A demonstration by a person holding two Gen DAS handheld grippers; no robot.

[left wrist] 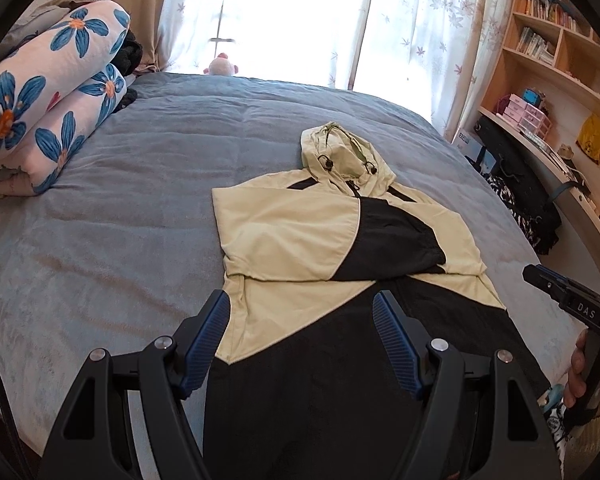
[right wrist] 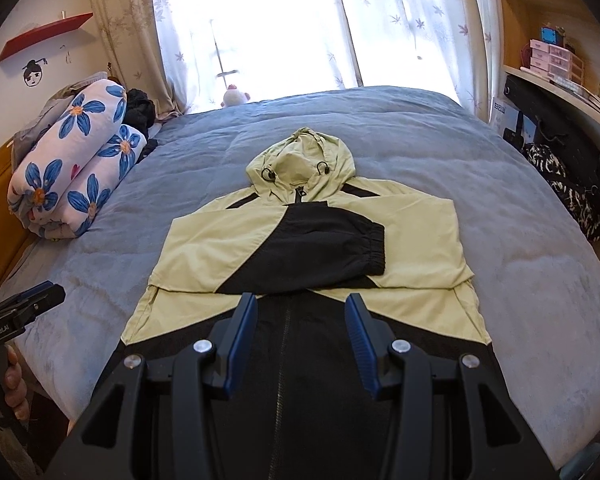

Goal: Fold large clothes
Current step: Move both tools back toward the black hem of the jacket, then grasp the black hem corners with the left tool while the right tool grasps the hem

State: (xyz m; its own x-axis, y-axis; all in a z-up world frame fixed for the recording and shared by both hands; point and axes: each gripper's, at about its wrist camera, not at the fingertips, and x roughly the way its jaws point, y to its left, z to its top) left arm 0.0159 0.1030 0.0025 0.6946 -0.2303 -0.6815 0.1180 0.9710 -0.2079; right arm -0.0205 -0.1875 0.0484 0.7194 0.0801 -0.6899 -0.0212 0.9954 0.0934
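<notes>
A pale yellow-green and black hooded jacket (left wrist: 292,232) (right wrist: 300,236) lies front up on the grey-blue bed (left wrist: 120,208) (right wrist: 440,152). Its hood (right wrist: 300,160) points toward the window, and both sleeves are folded across the chest, the black cuff (right wrist: 374,248) lying on top. My left gripper (left wrist: 302,312) hovers open over the jacket's lower left part, with nothing between its blue pads. My right gripper (right wrist: 300,308) hangs open above the black lower front by the zipper, also holding nothing. Each gripper shows at the edge of the other's view, held by a hand (left wrist: 576,364) (right wrist: 14,380).
A rolled floral quilt (left wrist: 48,104) (right wrist: 72,160) lies at the bed's far left. A small plush toy (left wrist: 221,65) sits by the curtained window. A desk and bookshelves (left wrist: 548,92) stand right of the bed, with dark bags (right wrist: 564,188) beside it.
</notes>
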